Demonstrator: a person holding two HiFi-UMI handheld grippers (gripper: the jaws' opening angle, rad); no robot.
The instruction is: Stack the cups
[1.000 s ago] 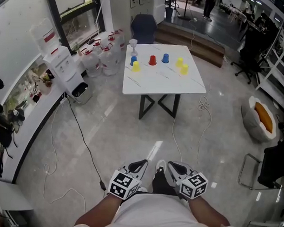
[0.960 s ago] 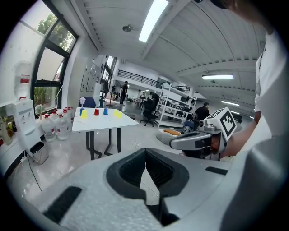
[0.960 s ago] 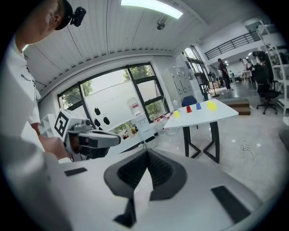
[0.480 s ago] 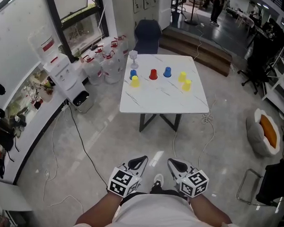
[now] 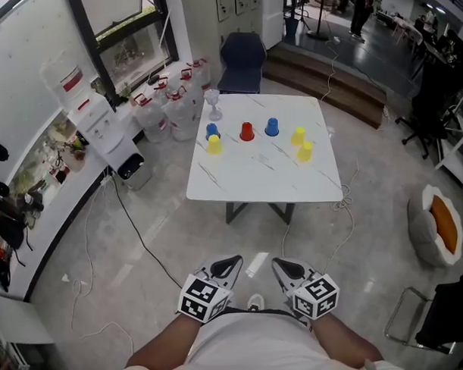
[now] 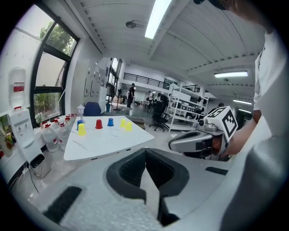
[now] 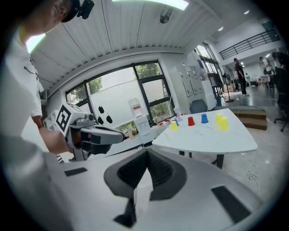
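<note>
A white table stands a few steps ahead, far from both grippers. Upside-down cups stand on its far half: a blue cup with a yellow cup beside it, a red cup, another blue cup and two yellow cups. Close to my body, over the floor, my left gripper and right gripper are both shut and hold nothing. The left gripper view shows the cups small in the distance, as does the right gripper view.
A stemmed glass stands at the table's far left corner. Water jugs and a dispenser line the left wall. A blue chair sits behind the table. Cables run over the floor, and a pet bed lies at the right.
The table and cups have come nearer and lower in the head view as the person walks toward them. Both grippers stay shut at the body.
</note>
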